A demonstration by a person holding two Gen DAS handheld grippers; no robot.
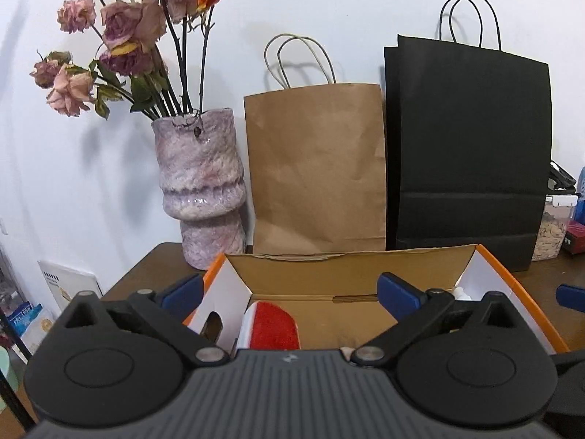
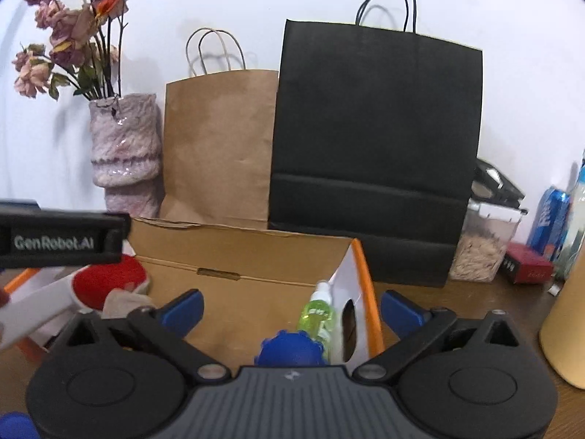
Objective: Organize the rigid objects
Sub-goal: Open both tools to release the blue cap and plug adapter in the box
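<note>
- I see a plain white wall (image 1: 329,7) filling the back of both views, evenly lit, with soft shadows behind what stands before it.
- A dark brown wooden worktop (image 2: 457,303) runs up to that wall.
- Its left corner (image 1: 146,267) shows in the left wrist view, with the wall continuing below it.
- Past that corner, lower down, I make out blurred clutter I cannot identify.

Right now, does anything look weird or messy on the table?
The flowers in the vase are dried out and drooping. The cardboard box's back edge is a bit torn and wavy. Inside it, the green bottle leans against the side wall. Nothing looks spilled.
</note>
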